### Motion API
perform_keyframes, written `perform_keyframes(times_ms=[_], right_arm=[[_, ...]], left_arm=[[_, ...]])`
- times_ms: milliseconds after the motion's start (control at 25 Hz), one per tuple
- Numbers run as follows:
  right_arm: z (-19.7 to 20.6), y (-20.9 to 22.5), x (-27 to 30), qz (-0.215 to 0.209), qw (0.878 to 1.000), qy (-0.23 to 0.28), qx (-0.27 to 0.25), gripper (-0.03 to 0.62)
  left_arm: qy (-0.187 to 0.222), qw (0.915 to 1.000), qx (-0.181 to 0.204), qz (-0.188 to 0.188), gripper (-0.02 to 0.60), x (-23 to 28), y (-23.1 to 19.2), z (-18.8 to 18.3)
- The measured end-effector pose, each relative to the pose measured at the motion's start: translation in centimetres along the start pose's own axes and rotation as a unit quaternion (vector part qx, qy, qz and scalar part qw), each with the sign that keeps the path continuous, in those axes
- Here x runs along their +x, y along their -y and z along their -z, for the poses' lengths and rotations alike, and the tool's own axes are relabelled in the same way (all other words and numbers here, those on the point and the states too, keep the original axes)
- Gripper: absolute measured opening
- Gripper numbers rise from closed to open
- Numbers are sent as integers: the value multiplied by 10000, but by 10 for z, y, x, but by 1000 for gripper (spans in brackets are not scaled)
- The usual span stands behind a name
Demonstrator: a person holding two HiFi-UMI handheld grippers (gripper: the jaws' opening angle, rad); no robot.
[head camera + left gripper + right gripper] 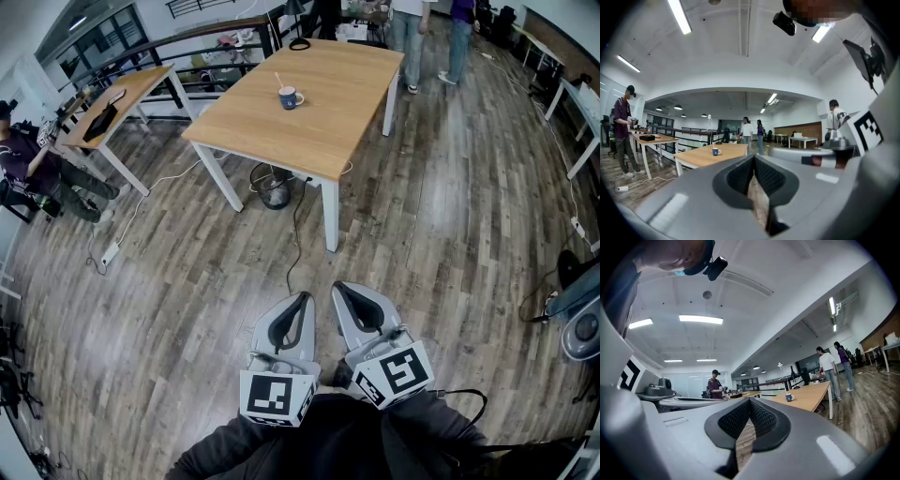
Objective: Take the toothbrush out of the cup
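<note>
Found dark sleeves (234,455) nearest, at the bottom edge of the head view, and just above them the left gripper (302,298) and right gripper (339,287), side by side over the wooden floor (187,281). Read both pairs of jaws as pressed together at the tips (only floor seen through the slit lower down), with nothing gripped in either. Spotted the blue cup (290,97) well away from both, upright about mid-surface on the light wooden table (328,141), somewhat nearer its left edge than its right. Noted the toothbrush (278,81) standing in the cup, leaning toward the table's far left corner. Made out two people (431,28) standing past the table's far right corner, and a seated person (28,164) beside a second desk (122,98) at left.
</note>
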State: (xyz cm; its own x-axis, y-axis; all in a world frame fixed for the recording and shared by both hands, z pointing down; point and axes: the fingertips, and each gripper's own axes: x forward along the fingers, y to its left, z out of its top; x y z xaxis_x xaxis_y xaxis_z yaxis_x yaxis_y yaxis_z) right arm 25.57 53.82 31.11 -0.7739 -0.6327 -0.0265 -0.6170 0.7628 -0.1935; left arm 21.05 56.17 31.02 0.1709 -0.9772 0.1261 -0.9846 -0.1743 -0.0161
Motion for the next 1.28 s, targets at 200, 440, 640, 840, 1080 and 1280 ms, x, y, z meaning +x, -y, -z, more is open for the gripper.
perform_keyframes(times_ms=[200, 440, 640, 840, 1080, 1280], right_arm=[[3, 9, 5, -28, 10000, -14, 65, 2], [18, 21, 27, -3, 9998, -180, 48, 0], [23, 37, 69, 61, 9995, -317, -10, 1], [21, 48, 133, -39, 9991, -406, -61, 1], [-4, 53, 201, -15, 9995, -239, -188, 1], [-8, 45, 236, 23, 9995, -96, -293, 0]], left_arm=[[18, 10000, 29, -83, 8, 9, -3, 0], [-60, 9998, -143, -85, 9, 31, -19, 16], [-12, 9996, -270, -83, 8, 65, -52, 15], [86, 9991, -361, -207, 8, 107, -106, 4], [306, 9990, -269, -159, 9, 143, -162, -26], [398, 9989, -204, -105, 8, 154, -195, -28]])
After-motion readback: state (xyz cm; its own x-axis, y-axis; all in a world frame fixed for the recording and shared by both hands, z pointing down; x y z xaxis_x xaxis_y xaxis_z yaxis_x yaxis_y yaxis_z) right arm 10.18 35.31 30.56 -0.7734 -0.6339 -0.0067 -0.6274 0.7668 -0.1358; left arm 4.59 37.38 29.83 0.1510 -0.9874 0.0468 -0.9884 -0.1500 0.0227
